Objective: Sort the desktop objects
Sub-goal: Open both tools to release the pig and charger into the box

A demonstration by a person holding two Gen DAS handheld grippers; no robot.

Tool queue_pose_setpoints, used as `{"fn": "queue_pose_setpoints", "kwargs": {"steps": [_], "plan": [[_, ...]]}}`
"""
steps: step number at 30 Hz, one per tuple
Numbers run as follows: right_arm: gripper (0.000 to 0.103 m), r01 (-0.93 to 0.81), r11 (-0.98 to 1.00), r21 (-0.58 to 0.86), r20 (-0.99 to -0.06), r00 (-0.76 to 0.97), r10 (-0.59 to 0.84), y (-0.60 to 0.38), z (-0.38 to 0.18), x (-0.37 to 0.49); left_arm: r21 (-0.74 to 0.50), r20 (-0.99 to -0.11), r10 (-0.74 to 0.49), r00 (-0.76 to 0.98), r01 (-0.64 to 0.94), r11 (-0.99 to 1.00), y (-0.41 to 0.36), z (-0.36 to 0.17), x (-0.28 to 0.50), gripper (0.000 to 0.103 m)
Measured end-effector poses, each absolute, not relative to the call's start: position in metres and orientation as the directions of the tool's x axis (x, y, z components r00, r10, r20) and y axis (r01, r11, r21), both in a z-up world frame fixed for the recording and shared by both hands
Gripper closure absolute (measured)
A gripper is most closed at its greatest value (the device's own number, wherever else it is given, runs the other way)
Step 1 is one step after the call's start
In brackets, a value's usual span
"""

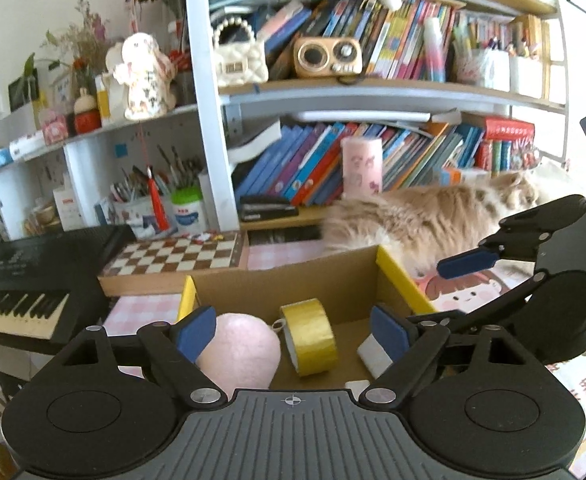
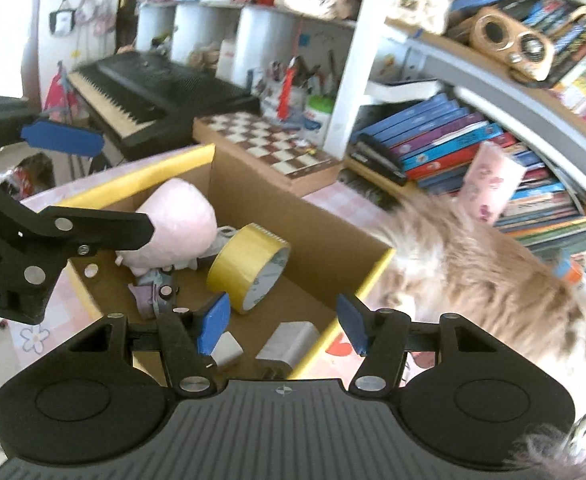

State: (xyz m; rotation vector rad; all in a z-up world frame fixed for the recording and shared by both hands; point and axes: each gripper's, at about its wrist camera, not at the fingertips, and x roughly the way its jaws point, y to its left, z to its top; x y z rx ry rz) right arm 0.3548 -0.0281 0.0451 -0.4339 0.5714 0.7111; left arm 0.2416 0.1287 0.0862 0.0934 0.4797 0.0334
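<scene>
Cluttered bookshelves [image 1: 393,52] across the upper frame, keyboard [image 1: 25,276] at left, chessboard [image 1: 177,254] mid-left, pink checked tabletop [image 2: 333,200] underneath, a fluffy cat [image 1: 433,220] just right of the cardboard box [image 1: 293,280].

Step in hand, by the look of it: between drops. Both tools empty above the box, so probably a release just finished and another stray item due.

Left gripper [image 1: 293,330]: jaws spread wide, nothing between the pads, hanging over the near part of the box. Pink plush [image 1: 239,350] just behind its left pad, yellow tape roll [image 1: 309,336] standing on edge centred between the pads but deeper, untouched; white block [image 1: 373,354] by the right pad.

Right gripper [image 2: 283,322]: jaws parted, nothing clamped, over the box's near right corner. Grey adapter [image 2: 289,344] and white block [image 2: 225,348] below it in the lower centre, tape roll [image 2: 249,266] above, plush [image 2: 177,220] in the far left corner.

Next move calls for swinging clear of the box to find anything unsorted, none visible here, and avoiding the cat pressed against the right wall.
</scene>
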Motion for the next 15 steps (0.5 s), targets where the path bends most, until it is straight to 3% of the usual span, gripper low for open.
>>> {"fn": "queue_pose_setpoints", "kwargs": {"steps": [15], "plan": [[0.045,-0.582,0.806,-0.113,-0.541,0.716,0.441,-0.079,0.060,0.284,0.059,-0.449,0.042,0.892,-0.018,0.998,0.119,0.086,0.177,0.013]]}}
